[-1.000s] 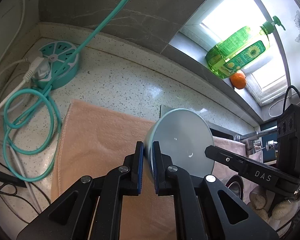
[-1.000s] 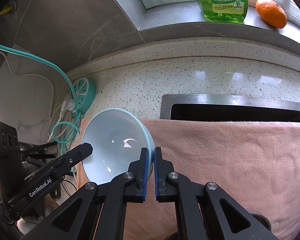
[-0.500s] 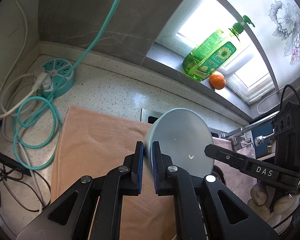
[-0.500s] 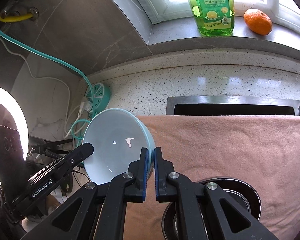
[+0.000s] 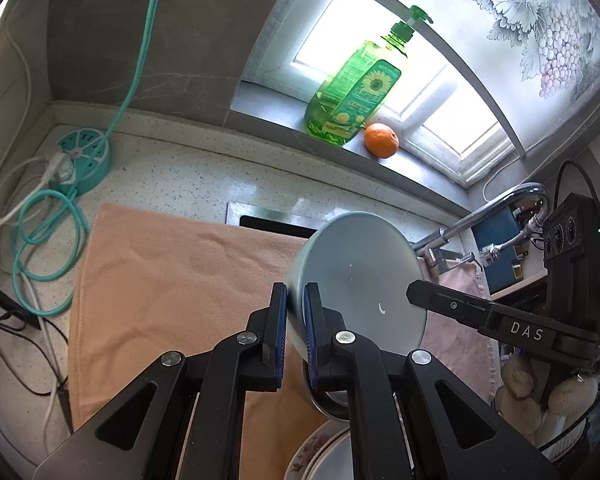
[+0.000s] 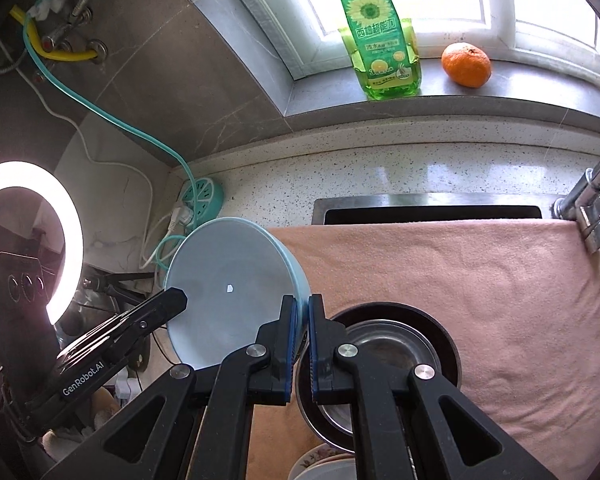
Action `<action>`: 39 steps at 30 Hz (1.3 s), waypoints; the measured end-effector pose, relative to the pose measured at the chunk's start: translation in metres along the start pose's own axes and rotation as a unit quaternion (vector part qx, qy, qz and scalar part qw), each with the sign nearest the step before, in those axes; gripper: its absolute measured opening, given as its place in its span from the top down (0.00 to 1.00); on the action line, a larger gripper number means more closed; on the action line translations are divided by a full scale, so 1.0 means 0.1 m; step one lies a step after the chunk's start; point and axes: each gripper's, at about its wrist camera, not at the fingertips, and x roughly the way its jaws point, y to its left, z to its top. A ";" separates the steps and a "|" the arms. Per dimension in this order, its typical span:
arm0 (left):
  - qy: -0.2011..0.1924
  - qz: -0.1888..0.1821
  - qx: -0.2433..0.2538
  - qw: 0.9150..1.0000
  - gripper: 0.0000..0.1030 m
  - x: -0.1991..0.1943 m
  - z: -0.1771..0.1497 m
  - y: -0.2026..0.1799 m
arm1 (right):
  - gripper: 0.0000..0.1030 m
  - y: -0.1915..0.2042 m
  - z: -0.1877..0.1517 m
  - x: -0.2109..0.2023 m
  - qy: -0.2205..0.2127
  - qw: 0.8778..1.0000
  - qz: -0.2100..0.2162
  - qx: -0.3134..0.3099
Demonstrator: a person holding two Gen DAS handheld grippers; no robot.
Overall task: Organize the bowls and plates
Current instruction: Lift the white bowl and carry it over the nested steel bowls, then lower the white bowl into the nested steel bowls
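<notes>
**Bowl carried on two rim grips above the towel**

The left gripper (image 5: 296,332) is clamped on the rim of the bowl (image 5: 360,276), one pad inside the wall and one outside. The right gripper (image 6: 303,344) pinches the opposite rim of the same bowl (image 6: 228,292) in the same way. Both sets of jaws stand narrow, closed on the thin wall with no visible slack.

The bowl is pale blue and empty. It hangs clear of the towel (image 5: 172,280), tilted so its hollow faces the right camera. Two opposed grips look chosen to stop a smooth, round vessel from swinging or slipping off a single pinch.

Directly beneath and near sits a steel bowl (image 6: 396,344) on the towel, with floral plates (image 6: 320,464) at the near edge. Judged from this, the blue bowl is in transit toward a stack or a sorted spot; its destination cannot be told.

The towel covers most of the sink (image 6: 428,210), presumably as a padded work surface. The tap (image 6: 588,216) rises at far right. A soap bottle (image 6: 384,40) and an orange (image 6: 466,64) stand on the far sill, and a socket hub (image 5: 82,160) with cables lies far left, well apart from the work.

Risk noted: the glazed rim may slip if either grip relaxes.
</notes>
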 end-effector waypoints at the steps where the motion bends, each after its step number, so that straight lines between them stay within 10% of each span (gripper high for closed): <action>1: 0.002 -0.001 0.002 1.000 0.93 0.01 -0.02 -0.03 | 0.95 -0.04 -0.03 -0.02 0.000 1.000 -0.001 0.003; 39: 0.092 0.010 0.012 0.996 0.93 0.67 -0.53 -0.33 | 0.95 -0.84 -0.58 0.16 0.042 0.997 -0.041 0.055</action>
